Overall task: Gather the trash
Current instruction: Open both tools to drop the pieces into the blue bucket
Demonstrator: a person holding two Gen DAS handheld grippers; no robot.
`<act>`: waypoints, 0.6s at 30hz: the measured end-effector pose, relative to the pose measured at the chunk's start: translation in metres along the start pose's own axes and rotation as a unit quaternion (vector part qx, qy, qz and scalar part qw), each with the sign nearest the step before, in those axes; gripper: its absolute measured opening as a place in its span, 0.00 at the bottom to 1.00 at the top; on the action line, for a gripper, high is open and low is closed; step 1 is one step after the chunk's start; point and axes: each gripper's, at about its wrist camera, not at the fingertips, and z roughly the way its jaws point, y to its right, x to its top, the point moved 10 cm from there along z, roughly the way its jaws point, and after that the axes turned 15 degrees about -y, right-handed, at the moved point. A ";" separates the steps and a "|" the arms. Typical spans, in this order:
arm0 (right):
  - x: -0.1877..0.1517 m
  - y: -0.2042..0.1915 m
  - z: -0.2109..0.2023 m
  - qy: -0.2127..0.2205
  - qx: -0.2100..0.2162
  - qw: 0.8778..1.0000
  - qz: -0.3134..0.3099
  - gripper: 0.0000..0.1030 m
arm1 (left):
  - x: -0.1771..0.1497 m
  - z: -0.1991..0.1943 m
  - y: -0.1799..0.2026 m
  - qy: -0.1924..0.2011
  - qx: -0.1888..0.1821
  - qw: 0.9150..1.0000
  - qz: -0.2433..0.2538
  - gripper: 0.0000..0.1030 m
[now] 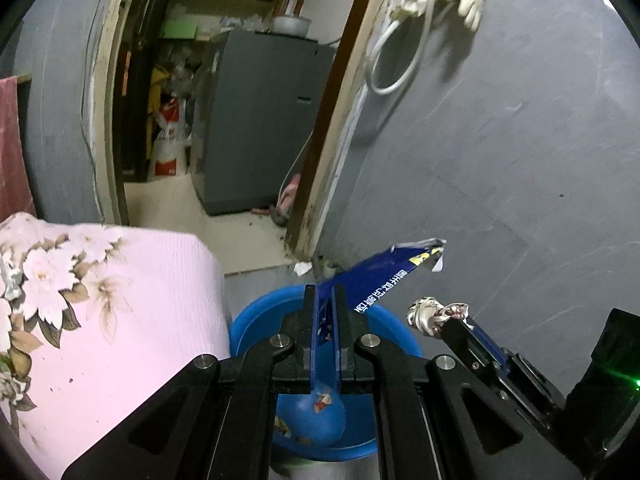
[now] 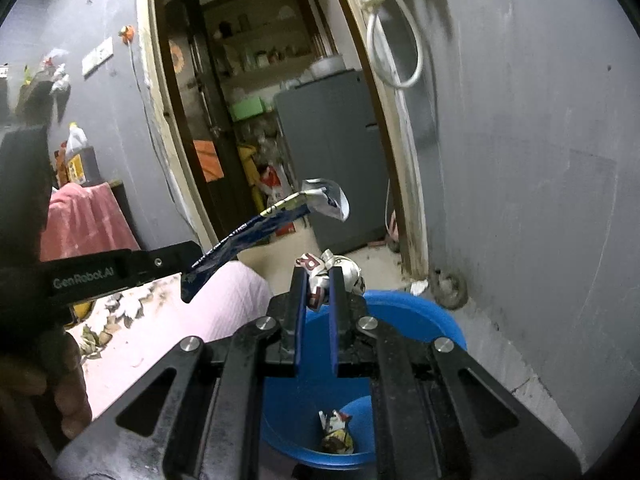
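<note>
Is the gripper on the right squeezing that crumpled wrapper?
Touching. The right wrist view shows the right gripper shut on the crumpled wrapper, both pads pressed against it, above the blue bin.

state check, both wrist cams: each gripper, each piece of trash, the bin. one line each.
left gripper: shut on the blue wrapper
blue wrapper: pinched at one end, torn end sticking out in the air
right gripper: shut on the crumpled wrapper
crumpled wrapper: balled up, held above the bin
blue bin: open, no lid, some trash already at the bottom
</note>
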 end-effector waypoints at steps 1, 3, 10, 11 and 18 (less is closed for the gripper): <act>-0.002 0.001 0.003 -0.004 0.001 1.000 0.001 0.20 | -0.002 0.006 -0.003 -0.010 0.006 1.000 -0.002 0.04; -0.007 0.004 0.011 -0.016 0.000 1.000 0.005 0.21 | -0.009 0.018 -0.008 -0.033 0.017 0.999 -0.007 0.05; -0.018 0.018 0.027 -0.045 -0.003 0.999 0.026 0.38 | -0.024 0.036 -0.023 -0.061 0.018 0.998 -0.027 0.22; -0.019 0.020 0.027 -0.046 -0.004 0.999 0.028 0.38 | -0.025 0.036 -0.025 -0.061 0.019 0.998 -0.027 0.22; -0.013 0.018 0.021 -0.039 -0.006 0.999 0.029 0.39 | -0.025 0.032 -0.025 -0.057 0.020 0.998 -0.025 0.22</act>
